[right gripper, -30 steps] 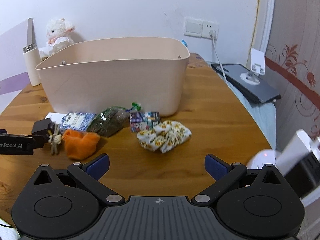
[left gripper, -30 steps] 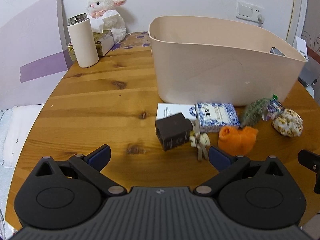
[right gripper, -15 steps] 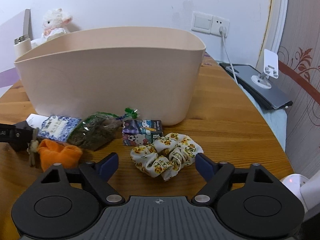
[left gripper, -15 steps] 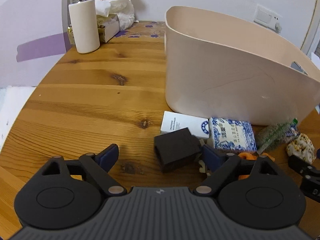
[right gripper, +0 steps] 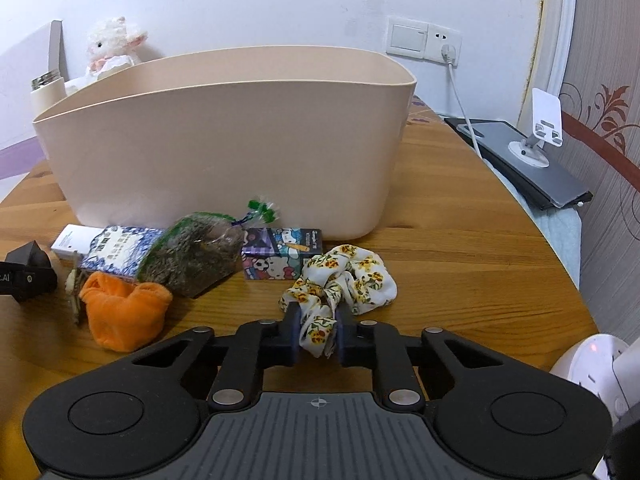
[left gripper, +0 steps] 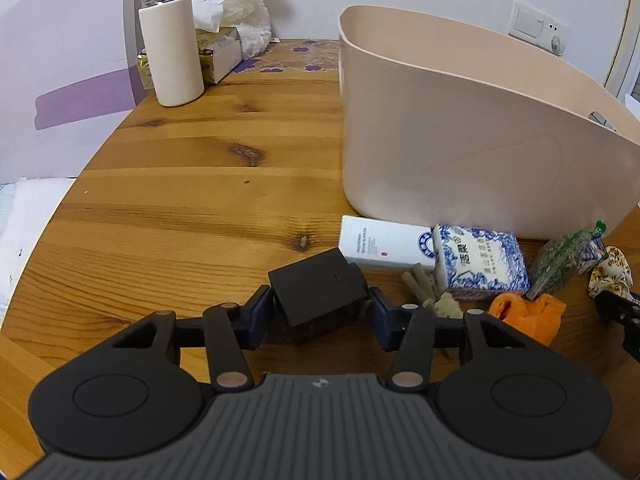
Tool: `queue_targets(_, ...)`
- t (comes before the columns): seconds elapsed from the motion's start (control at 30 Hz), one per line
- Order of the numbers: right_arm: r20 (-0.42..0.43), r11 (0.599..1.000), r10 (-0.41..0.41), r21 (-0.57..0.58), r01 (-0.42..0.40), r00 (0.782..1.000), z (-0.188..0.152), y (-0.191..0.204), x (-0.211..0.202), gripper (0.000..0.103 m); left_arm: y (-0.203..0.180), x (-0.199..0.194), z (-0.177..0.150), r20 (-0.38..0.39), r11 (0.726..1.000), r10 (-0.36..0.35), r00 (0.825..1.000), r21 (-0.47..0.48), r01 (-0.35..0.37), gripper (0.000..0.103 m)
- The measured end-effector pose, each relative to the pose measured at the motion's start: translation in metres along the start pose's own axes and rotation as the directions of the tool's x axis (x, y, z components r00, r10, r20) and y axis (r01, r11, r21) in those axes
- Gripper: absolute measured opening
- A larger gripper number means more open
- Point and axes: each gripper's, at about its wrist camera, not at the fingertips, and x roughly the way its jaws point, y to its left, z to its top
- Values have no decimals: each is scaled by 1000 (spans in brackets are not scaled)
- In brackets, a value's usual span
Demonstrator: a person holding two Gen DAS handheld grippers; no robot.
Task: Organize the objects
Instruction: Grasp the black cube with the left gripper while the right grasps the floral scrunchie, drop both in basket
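My left gripper (left gripper: 320, 314) is shut on a small black box (left gripper: 318, 292) that rests on the wooden table (left gripper: 180, 208). My right gripper (right gripper: 318, 336) is shut on the near end of a floral scrunchie (right gripper: 344, 276). A large beige tub (right gripper: 224, 136) stands just behind the row of objects; it also shows in the left wrist view (left gripper: 472, 136). In the row lie a white box (left gripper: 380, 242), a blue patterned box (left gripper: 478, 262), an orange cloth (right gripper: 124, 308), a bag of dried herbs (right gripper: 196, 252) and a cartoon-print box (right gripper: 282, 254).
A white flask (left gripper: 172, 50), a tissue box (left gripper: 218, 54) and a plush lamb (left gripper: 232, 0) stand at the table's far left. A small keychain figure (left gripper: 430, 292) lies by the black box. A laptop with a phone stand (right gripper: 532, 156) lies off the table's right edge.
Both grippers moved forward and closed. The left one closed on the black box, the right one on the floral scrunchie.
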Motion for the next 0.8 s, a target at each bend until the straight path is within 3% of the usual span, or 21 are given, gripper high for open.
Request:
queue_targets(0.2, 27, 1000, 9, 21, -9, 1000, -3, -1, -20, 13, 8, -20, -5, 27, 1000, -27, 999, 10, 27, 53)
queue_targets(0.43, 127, 999, 8, 41, -13, 992, 11, -4, -55, 13, 10, -53, 5, 108, 998, -54, 993, 25, 52, 53)
queue_targets(0.8, 267, 1000, 11, 25, -19, 964, 62, -7, -74, 13, -14, -80, 59, 270, 994, -92, 959, 87, 71, 53)
